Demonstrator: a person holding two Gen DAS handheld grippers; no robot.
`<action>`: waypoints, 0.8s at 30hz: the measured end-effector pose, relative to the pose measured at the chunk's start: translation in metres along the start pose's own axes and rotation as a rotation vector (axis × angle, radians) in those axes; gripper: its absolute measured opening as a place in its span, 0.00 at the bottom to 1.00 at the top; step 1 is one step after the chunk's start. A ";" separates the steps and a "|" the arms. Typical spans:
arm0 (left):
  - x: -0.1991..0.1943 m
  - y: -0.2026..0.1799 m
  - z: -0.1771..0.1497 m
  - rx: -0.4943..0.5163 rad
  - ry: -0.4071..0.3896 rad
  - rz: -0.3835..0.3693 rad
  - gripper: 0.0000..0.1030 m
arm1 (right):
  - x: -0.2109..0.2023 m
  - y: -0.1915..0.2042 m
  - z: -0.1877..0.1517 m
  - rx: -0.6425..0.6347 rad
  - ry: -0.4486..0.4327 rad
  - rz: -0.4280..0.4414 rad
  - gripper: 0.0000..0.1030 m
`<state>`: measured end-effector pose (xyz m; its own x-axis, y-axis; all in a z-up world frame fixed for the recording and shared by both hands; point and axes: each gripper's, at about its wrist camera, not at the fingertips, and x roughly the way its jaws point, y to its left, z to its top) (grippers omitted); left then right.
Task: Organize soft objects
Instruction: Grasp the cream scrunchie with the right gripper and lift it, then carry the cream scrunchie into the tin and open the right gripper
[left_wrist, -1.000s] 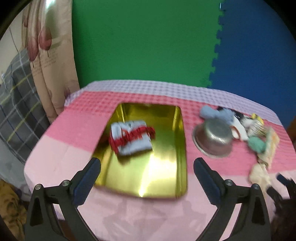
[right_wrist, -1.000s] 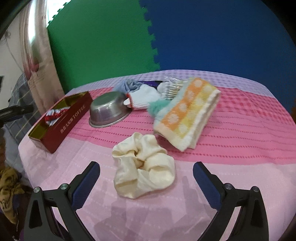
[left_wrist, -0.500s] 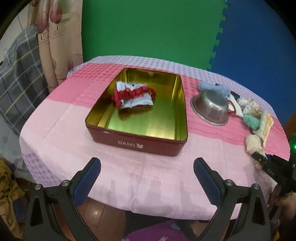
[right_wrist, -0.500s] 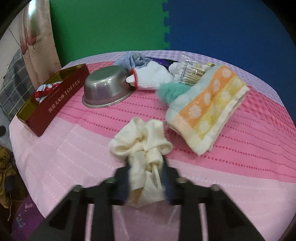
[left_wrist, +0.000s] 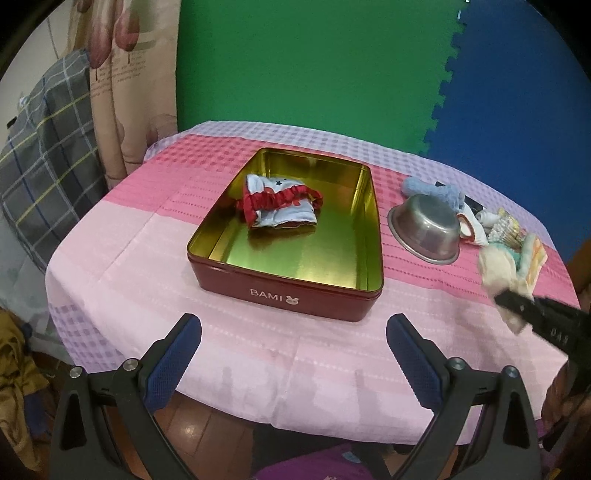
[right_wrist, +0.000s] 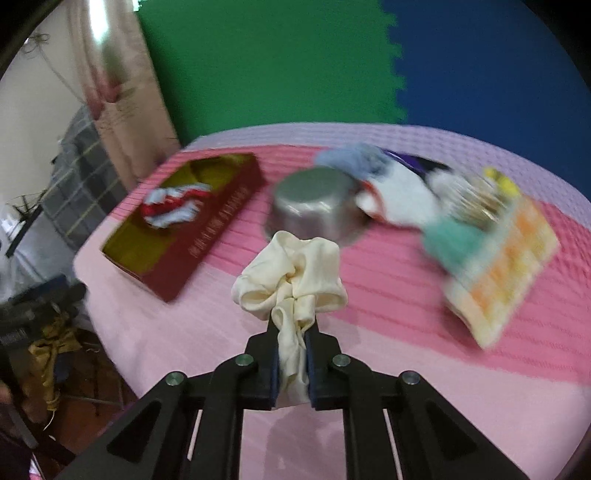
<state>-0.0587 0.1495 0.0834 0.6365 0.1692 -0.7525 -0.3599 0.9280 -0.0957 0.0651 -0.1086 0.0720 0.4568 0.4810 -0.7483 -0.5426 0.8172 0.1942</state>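
My right gripper (right_wrist: 291, 332) is shut on a cream scrunchie (right_wrist: 291, 277) and holds it above the pink tablecloth; it also shows in the left wrist view (left_wrist: 498, 269). The red tin (left_wrist: 284, 291) with a gold inside holds a blue cloth with a red scrunchie (left_wrist: 280, 205). My left gripper (left_wrist: 293, 339) is open and empty, in front of the tin at the table's near edge. More soft things lie at the right: an orange dotted towel (right_wrist: 506, 266), a white glove (right_wrist: 402, 199), a blue cloth (right_wrist: 351, 158) and a teal fluffy piece (right_wrist: 454, 240).
An upturned steel bowl (left_wrist: 424, 229) stands right of the tin, close to the pile. A shiny packet (right_wrist: 476, 195) lies among the soft things. Green and blue foam mats stand behind the table. A plaid cloth (left_wrist: 40, 158) hangs at the left.
My right gripper has lifted the cream scrunchie off the table and swung left toward the tin. The left gripper has drawn back a little and stays open.
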 end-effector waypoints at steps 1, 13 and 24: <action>0.001 0.001 0.000 -0.004 0.002 -0.001 0.96 | 0.001 0.007 0.007 -0.008 -0.004 0.016 0.10; 0.004 0.014 0.002 -0.043 0.002 0.026 0.96 | 0.055 0.107 0.103 -0.201 0.003 0.107 0.10; 0.018 0.022 0.004 -0.053 0.054 0.066 0.96 | 0.145 0.144 0.165 -0.225 0.134 0.096 0.10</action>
<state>-0.0523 0.1747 0.0704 0.5727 0.2101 -0.7924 -0.4367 0.8962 -0.0781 0.1693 0.1316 0.0958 0.3063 0.4945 -0.8134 -0.7287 0.6716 0.1339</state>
